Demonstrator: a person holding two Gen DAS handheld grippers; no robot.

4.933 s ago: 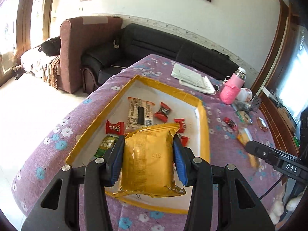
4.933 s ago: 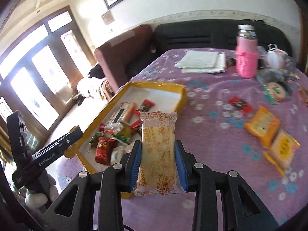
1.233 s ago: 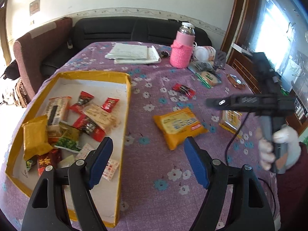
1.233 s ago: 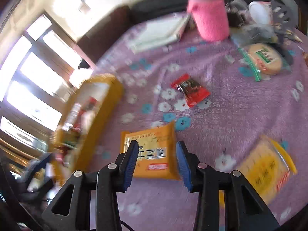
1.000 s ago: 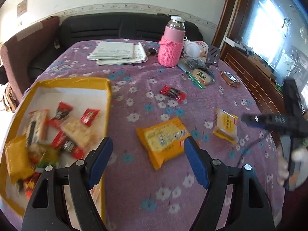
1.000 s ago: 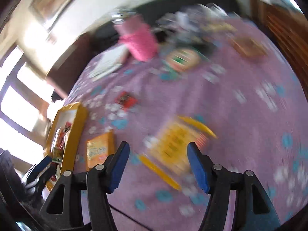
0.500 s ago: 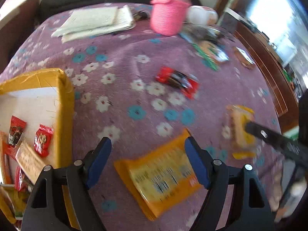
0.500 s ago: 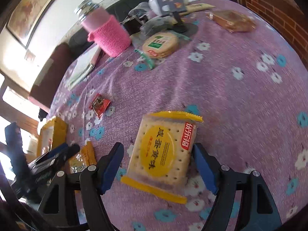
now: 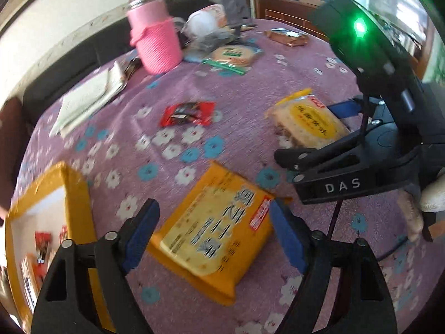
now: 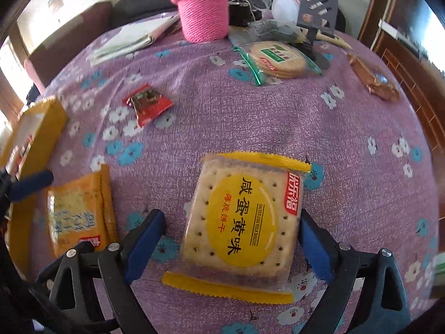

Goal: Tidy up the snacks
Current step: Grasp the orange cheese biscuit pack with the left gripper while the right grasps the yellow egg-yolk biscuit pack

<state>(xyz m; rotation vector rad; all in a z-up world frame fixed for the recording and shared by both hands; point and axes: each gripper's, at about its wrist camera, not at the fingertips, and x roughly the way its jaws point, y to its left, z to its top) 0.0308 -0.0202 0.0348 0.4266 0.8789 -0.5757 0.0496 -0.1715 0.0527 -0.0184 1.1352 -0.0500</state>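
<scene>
An orange biscuit packet point(image 9: 211, 239) lies flat on the purple flowered tablecloth, between the blue pads of my left gripper point(image 9: 214, 233). Its jaws are opening and the pads stand just off the packet's edges. A clear salted egg yolk biscuit pack with yellow ends point(image 10: 242, 222) lies between the pads of my right gripper point(image 10: 229, 243). Those jaws are opening too, with a gap showing on the left side. The yellow-rimmed box point(image 9: 75, 194) holding several snacks sits at the left edge.
A red candy packet point(image 9: 189, 114) lies mid-table. Behind it stand a pink-sleeved flask point(image 9: 155, 44), a bag of round crackers point(image 9: 233, 54), a brown wrapped snack point(image 9: 286, 36) and folded papers point(image 9: 89, 97). A person's hand point(image 9: 411, 211) holds the right gripper's handle.
Both grippers have dropped toward the table and closed in on their packets, left over the orange one, right over the biscuit pack. Both sets of jaws have widened.
</scene>
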